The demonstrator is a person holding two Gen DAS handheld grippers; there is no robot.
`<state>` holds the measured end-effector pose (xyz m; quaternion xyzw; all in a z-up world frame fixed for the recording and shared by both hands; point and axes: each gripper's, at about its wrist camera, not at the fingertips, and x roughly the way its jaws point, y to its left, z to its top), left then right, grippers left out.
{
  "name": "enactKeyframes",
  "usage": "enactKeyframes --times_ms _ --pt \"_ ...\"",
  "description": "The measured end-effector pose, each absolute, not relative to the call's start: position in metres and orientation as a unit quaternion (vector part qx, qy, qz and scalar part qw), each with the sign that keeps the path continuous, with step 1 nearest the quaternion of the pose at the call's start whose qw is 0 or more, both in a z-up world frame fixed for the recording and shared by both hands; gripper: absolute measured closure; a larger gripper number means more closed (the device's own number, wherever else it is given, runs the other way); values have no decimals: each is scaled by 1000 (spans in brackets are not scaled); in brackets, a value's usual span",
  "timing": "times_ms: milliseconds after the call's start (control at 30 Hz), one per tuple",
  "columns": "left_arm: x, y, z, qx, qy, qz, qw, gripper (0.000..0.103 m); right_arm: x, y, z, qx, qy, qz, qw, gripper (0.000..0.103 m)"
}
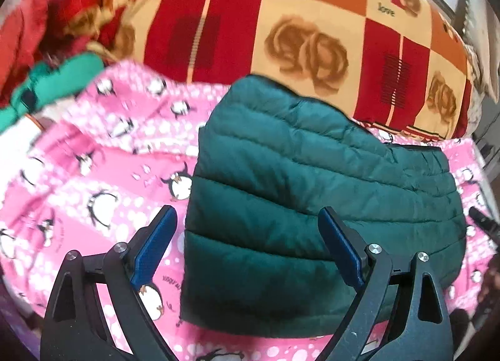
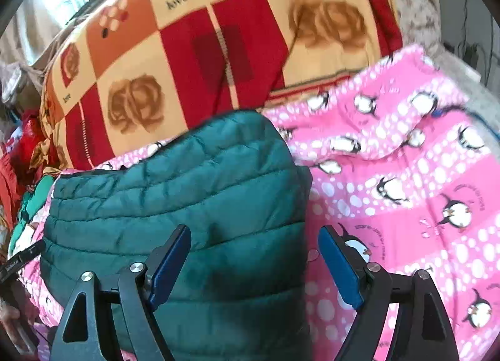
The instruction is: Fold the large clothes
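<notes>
While the jacket (image 1: 312,192) lies folded on the pink blanket (image 1: 93,173), we hold the left gripper (image 1: 247,245) spread and empty over its near-left corner, judged a release after the fold. Right view: right gripper (image 2: 254,262) likewise wide, grasping nothing, straddling the jacket's right edge (image 2: 300,204); quilt (image 2: 193,48) behind stays clear.

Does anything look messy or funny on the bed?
The green puffer jacket lies folded on the pink penguin blanket, but a rounded part bulges out at its far edge, so the bundle isn't square. Beyond the blanket, red and green clothes sit in a jumbled heap. Nothing looks torn or spilled.
</notes>
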<state>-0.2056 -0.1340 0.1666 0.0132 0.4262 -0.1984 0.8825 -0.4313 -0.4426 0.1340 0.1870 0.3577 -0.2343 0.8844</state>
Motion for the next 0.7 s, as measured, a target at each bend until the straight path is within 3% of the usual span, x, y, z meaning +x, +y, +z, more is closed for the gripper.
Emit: enactKeyframes --times_ms 700 --pt "-277 -193 165 70 345 -186 918 11 -410 -334 115 109 352 -205 907 20"
